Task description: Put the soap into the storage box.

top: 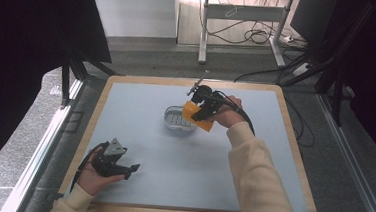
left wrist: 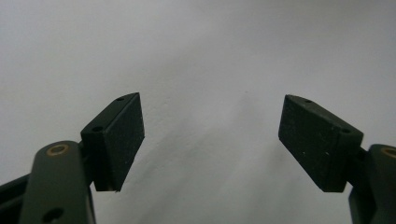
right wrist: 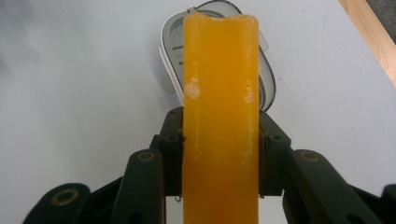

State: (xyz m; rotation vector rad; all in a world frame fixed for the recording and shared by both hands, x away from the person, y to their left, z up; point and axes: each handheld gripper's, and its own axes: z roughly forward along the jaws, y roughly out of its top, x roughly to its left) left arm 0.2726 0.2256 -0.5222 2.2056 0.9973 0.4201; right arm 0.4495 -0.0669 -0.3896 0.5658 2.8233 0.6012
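Observation:
My right gripper (top: pixel 201 113) is shut on an orange soap bar (top: pixel 195 115), held just above a clear oval soap dish (top: pixel 177 120) near the table's middle. In the right gripper view the orange soap bar (right wrist: pixel 220 116) stands between the two black jaws of my right gripper (right wrist: pixel 220 158), with the clear oval soap dish (right wrist: pixel 170 70) behind it on the mat. My left gripper (top: pixel 130 168) rests at the front left of the table, jaws wide apart. In the left gripper view my left gripper (left wrist: pixel 210 140) is open over bare grey mat.
The grey mat (top: pixel 182 160) covers a wooden-rimmed table (top: pixel 89 129). Beyond the far edge stand a metal table leg (top: pixel 203 32) and loose cables (top: pixel 251 35) on the floor. A wooden edge (right wrist: pixel 373 37) shows at the right gripper view's upper right.

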